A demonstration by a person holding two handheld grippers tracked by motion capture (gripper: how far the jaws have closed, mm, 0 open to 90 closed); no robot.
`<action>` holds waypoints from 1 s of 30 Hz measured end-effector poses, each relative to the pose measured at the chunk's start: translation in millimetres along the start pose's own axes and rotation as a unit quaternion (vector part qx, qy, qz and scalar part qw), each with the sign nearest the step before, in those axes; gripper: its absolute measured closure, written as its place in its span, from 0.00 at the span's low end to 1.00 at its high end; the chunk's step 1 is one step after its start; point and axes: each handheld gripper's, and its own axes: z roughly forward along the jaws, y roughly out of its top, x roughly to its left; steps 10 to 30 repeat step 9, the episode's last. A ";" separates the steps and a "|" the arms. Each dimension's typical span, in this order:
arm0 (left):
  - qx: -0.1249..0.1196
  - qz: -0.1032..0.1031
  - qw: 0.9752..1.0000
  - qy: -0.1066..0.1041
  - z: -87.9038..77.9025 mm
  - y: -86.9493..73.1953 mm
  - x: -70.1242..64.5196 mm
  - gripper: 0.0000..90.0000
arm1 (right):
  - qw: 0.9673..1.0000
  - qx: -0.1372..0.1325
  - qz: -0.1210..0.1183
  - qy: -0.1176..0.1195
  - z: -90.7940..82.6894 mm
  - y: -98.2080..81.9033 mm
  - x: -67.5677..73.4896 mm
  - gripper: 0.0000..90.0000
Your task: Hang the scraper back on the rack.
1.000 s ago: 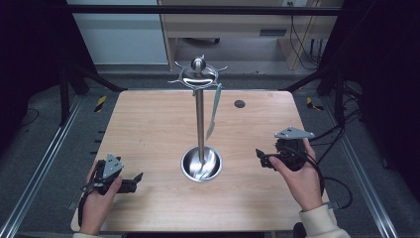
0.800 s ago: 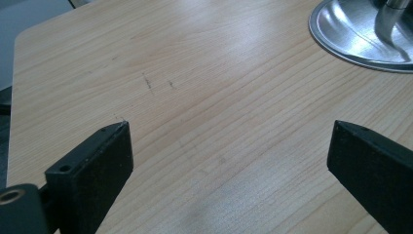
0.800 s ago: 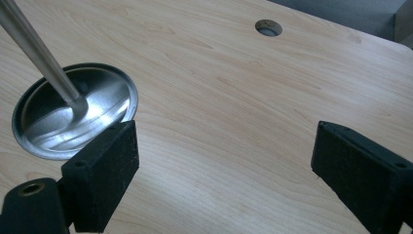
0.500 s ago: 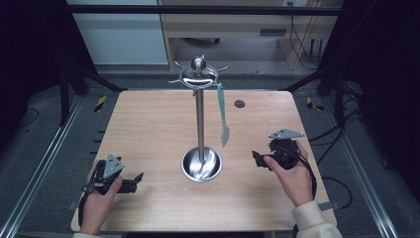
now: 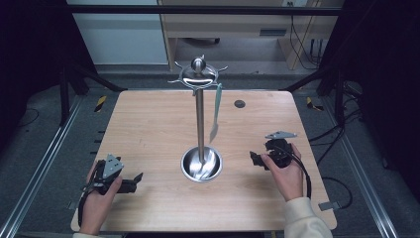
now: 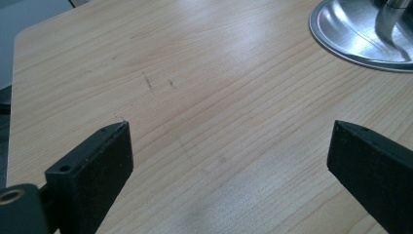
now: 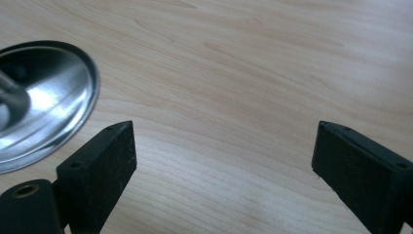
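Observation:
A steel stand rises from a round dish base (image 5: 190,171) at the table's middle, its pole (image 5: 199,119) topped by a ring of hooks (image 5: 198,74). From one hook hangs a utensil with a pale teal handle and a steel blade (image 5: 216,111). My left gripper (image 5: 136,179) rests open at the near left, held by a hand, its jaws wide over bare wood (image 6: 229,156); the base (image 6: 360,34) lies ahead to its right. My right gripper (image 5: 253,159) stands open right of the base, with nothing between its fingers (image 7: 224,161); the dish base (image 7: 44,102) is at its left.
The wooden table (image 5: 148,124) has rounded corners and a small dark round spot (image 5: 239,103) at the back right. Metal rails run along both sides on the floor, with yellow-black items (image 5: 100,102) near the far corners. Cables trail from the right gripper.
The hanging utensil swung out to the right and has come back toward the pole. My right gripper has drifted slightly left and nearer the person. The left gripper has stayed put.

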 end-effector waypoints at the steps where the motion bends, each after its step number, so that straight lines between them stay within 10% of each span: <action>1: 0.001 0.001 1.000 -0.001 0.2 0.2 0.3 0.03 | 1.000 0.015 0.011 0.002 7.2 -7.7 -2.4 0.13; 30: -0.002 0.002 1.000 -0.001 0.5 1.6 -1.1 0.03 | 0.999 0.033 0.009 0.005 10.5 -19.8 1.6 0.16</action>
